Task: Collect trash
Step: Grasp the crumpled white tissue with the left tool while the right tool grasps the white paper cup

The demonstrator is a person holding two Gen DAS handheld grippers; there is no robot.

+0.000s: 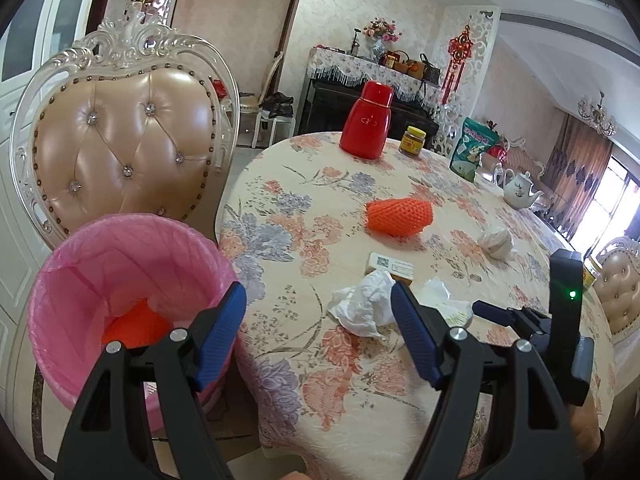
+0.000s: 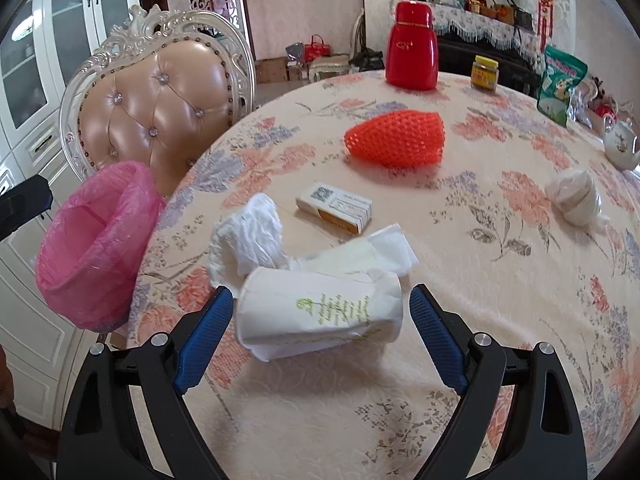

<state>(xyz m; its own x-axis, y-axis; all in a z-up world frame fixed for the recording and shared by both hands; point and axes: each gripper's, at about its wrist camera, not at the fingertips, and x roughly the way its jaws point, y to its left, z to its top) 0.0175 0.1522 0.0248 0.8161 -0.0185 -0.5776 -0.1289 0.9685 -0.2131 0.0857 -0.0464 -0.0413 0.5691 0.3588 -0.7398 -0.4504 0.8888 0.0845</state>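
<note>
1 crushed paper cup [image 2: 320, 312] lies between the right gripper [image 2: 320, 320]'s spread fingers, ungripped, with 2 tissues behind.

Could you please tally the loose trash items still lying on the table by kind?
Crumpled white tissues: 2
Crushed paper cups: 1
Orange foam fruit nets: 1
Small cardboard boxes: 1
White wrapped bundles: 1
Total: 6

Pink bin liner [image 1: 120, 264]; orange foam net [image 2: 396, 140]; red flask [image 2: 412, 46]; floral peach-grey tablecloth [image 2: 500, 320].
</note>
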